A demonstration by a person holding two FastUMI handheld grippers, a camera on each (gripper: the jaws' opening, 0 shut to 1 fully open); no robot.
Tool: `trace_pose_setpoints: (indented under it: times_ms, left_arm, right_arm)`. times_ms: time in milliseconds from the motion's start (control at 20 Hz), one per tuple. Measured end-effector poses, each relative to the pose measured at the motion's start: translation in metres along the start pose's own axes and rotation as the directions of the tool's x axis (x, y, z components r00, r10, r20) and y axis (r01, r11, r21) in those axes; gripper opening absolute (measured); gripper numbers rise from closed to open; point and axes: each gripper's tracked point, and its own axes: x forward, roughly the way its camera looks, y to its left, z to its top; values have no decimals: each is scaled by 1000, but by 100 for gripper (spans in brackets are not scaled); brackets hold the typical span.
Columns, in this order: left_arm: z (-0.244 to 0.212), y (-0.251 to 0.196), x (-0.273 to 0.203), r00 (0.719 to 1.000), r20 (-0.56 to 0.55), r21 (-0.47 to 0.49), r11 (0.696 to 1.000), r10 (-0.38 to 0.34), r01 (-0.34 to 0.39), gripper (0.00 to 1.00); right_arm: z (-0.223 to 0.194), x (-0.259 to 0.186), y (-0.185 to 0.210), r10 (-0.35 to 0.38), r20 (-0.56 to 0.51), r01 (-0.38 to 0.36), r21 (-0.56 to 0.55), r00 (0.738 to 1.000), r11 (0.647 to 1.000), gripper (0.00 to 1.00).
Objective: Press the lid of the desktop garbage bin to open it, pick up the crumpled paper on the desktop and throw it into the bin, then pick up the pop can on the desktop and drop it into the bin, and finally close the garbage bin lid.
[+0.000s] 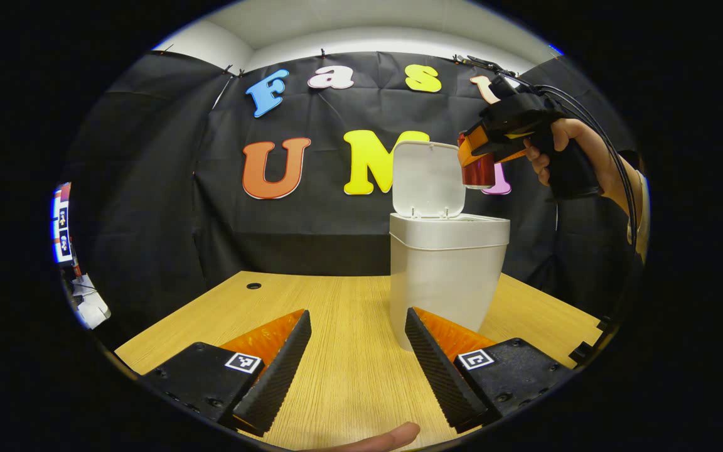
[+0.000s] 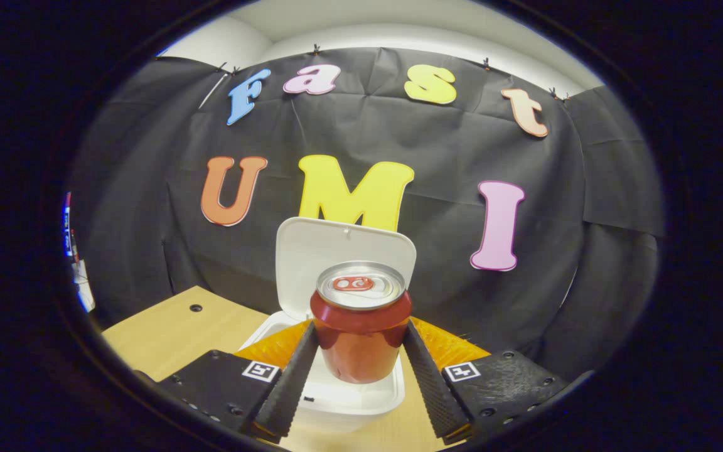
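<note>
While the left gripper (image 1: 357, 367) sits low over the pale wood-grain tabletop (image 1: 342, 314), its jaws stand wide apart with nothing between them, and a fingertip (image 1: 393, 437) shows at the bottom edge of the left gripper view, the rest of that hand cut off. Just right of centre in that view stands the white plastic desktop garbage bin (image 1: 448, 276), its base partly hidden behind the left gripper's own right finger; its hinged white lid (image 1: 429, 179) stands upright and open. Farther right, a person's hand (image 1: 565, 147) holds the right gripper (image 1: 477, 154) above and just to the right of the bin's mouth, with the red pop can (image 1: 478, 171) clamped in it (only the can's lower part shows past the gripper body). From the right gripper view, both fingers press the sides of the upright red can (image 2: 360, 326), silver top facing up, above the open bin (image 2: 361, 392), whose inside is hidden by the can. No crumpled paper can be made out.
</note>
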Motion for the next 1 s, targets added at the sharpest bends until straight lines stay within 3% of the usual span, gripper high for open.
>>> trace_pose_setpoints:
  times_ms: [300,600,650,700,750,1000]
  left_arm:
    - [-1,1,1,1000,-4,-8,1000,-12,12,98]
    - [2,4,-3,1000,17,-6,1000,-10,10,98]
    - [2,3,-3,1000,18,-11,1000,-12,12,98]
    - [1,3,-2,1000,17,-13,1000,-14,14,98]
    - [0,3,-2,1000,15,-13,1000,-15,15,98]
    - [-2,2,1,1000,0,-6,1000,-17,17,98]
  right_arm:
    - [-14,27,16,14,-61,-11,54,998,998,80]
    - [2,23,26,12,-20,-11,30,1000,999,87]
    - [4,22,26,12,-16,-11,30,1000,999,83]
    - [7,20,27,15,-9,-14,35,1000,999,88]
    - [9,19,27,14,-4,-14,33,1000,999,83]
    - [21,16,27,11,17,-12,42,1000,999,88]
